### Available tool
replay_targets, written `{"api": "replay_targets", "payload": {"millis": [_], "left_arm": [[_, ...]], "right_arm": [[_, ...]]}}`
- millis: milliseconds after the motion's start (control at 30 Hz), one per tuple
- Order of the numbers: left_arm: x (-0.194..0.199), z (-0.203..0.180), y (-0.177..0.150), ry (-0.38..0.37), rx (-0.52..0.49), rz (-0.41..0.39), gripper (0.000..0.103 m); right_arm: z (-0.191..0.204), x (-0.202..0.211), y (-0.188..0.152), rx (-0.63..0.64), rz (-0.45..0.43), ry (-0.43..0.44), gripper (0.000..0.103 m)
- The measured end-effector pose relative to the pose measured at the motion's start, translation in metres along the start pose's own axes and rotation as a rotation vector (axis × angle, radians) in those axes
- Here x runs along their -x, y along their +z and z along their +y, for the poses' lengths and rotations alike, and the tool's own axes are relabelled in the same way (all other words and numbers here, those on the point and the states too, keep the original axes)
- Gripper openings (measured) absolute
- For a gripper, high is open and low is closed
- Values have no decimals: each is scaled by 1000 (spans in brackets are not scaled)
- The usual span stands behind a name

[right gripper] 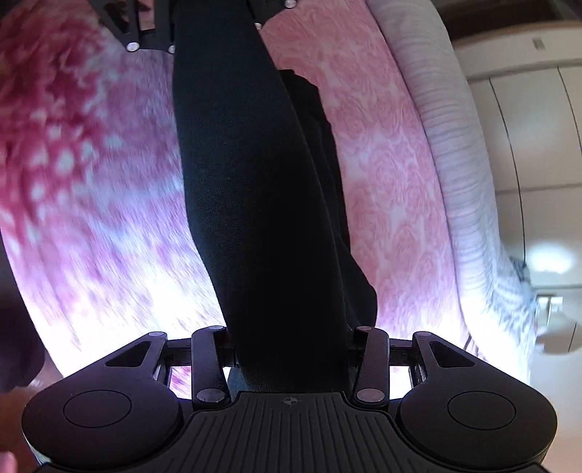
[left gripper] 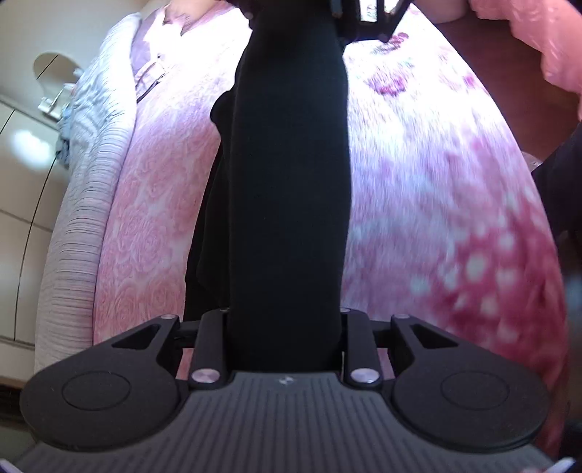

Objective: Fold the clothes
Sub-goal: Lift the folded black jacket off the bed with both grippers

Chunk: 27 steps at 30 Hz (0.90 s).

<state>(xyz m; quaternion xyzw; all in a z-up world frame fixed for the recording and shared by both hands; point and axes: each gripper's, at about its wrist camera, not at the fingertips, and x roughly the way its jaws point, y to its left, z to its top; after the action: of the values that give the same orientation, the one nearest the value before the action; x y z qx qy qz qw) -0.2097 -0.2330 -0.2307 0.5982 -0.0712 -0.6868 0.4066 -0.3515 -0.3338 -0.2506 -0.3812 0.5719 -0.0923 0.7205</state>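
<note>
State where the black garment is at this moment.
In both wrist views the black garment stretches taut between the left gripper and right gripper, above the pink floral bedspread.

Bed covered by a pink bedspread (left gripper: 152, 218) with a rose-relief pattern, adjoining a blurred floral sheet (left gripper: 454, 203) in deeper pink and white. Pale striped blanket (left gripper: 83, 189) along the bed's edge, beside cream cabinet doors (right gripper: 527, 145). Pink garment (left gripper: 156, 47) near the far end.
</note>
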Motion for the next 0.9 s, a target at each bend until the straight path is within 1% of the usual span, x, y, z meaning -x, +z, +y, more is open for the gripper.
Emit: {"api": "replay_targets", "payload": {"millis": [67, 200, 267, 367, 500, 567, 633, 767, 900], "left_arm": [[1, -14, 25, 29, 31, 28, 24], [-8, -47, 69, 85, 95, 99, 24], [-11, -61, 84, 117, 125, 125, 24], [-12, -79, 93, 169, 163, 140, 24], [-13, -98, 84, 236, 177, 113, 24], [-12, -109, 81, 270, 165, 106, 25], [-11, -120, 79, 304, 153, 99, 25], [-10, -142, 74, 372, 129, 84, 25], [-8, -163, 69, 438, 106, 72, 26]], "right_arm": [[-4, -7, -26, 20, -52, -12, 42], [8, -24, -85, 37, -179, -25, 42], [17, -28, -108, 42, -236, -38, 42], [30, -33, -133, 37, -311, -65, 42], [52, -37, -141, 20, -356, -126, 43], [65, -40, -142, 12, -361, -161, 44], [72, -39, -142, -27, -359, -187, 43], [96, -27, -141, -78, -356, -232, 42], [123, -29, -145, -44, -372, -319, 43]]}}
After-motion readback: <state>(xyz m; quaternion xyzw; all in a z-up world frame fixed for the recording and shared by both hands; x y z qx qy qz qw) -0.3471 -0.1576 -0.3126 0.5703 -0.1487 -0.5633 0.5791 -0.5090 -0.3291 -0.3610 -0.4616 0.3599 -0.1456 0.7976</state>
